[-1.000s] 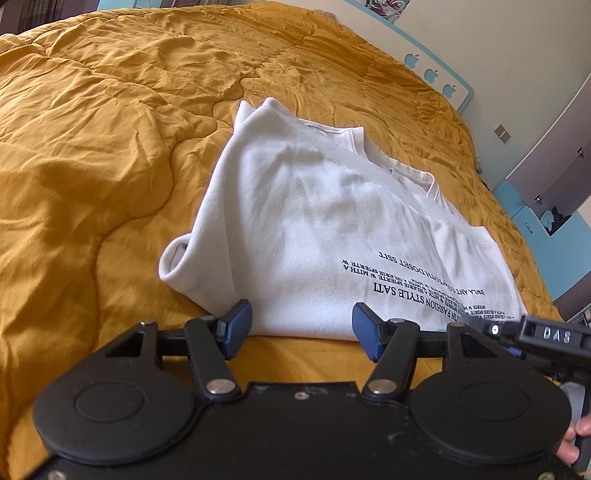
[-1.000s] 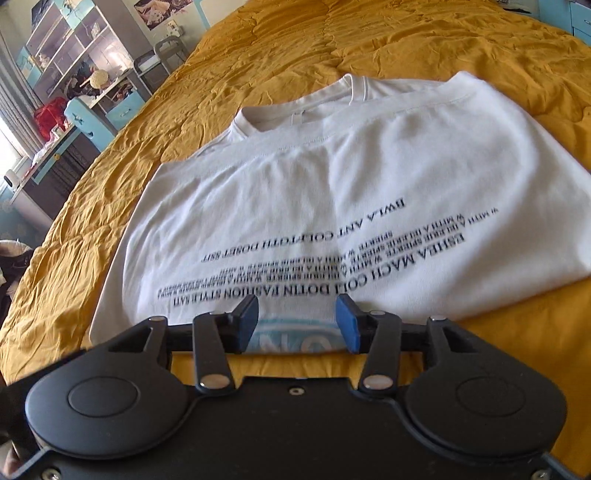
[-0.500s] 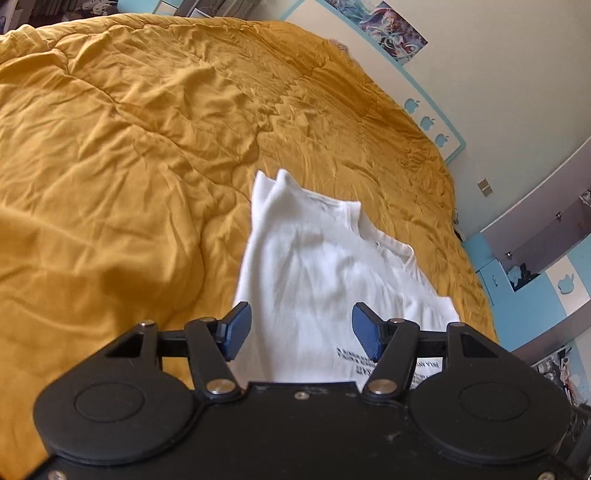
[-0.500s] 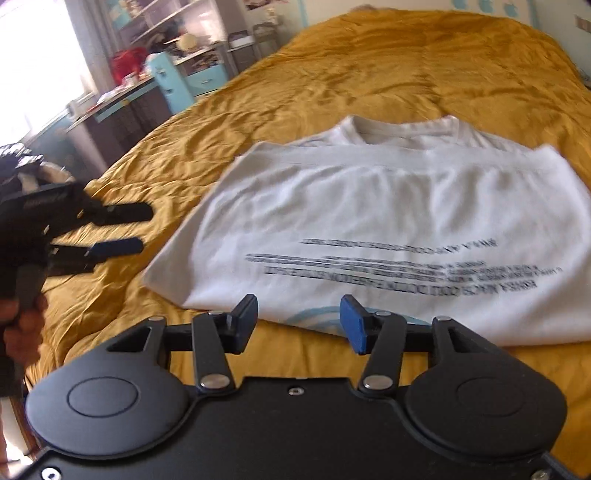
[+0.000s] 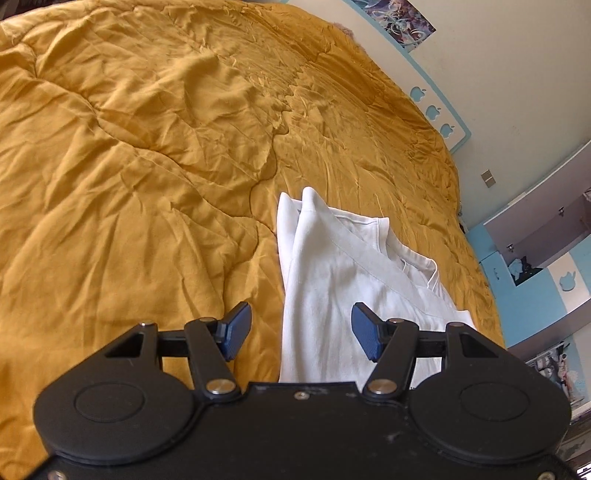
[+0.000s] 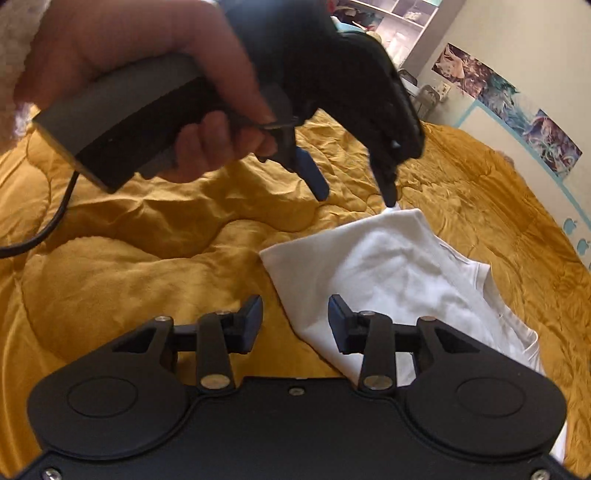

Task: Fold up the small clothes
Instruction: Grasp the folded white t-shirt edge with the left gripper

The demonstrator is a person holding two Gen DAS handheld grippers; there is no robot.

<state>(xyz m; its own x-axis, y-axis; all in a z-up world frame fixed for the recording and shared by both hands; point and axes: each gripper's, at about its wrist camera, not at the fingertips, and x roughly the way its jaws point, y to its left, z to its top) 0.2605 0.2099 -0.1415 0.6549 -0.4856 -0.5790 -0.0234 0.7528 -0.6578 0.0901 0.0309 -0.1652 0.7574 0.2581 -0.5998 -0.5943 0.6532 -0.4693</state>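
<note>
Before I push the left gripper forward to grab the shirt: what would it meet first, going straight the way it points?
Probably the folded white T-shirt: its left edge lies between the open fingers of the left gripper. The right wrist view shows them angled down at its far corner, though depth is unclear.

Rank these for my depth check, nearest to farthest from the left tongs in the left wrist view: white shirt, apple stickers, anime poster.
1. White shirt: folded on the yellow quilt, reaching between the open left tongs.
2. Apple stickers: on the blue wall border past the bed's far right edge.
3. Anime poster: top of the view, higher on that wall.
</note>
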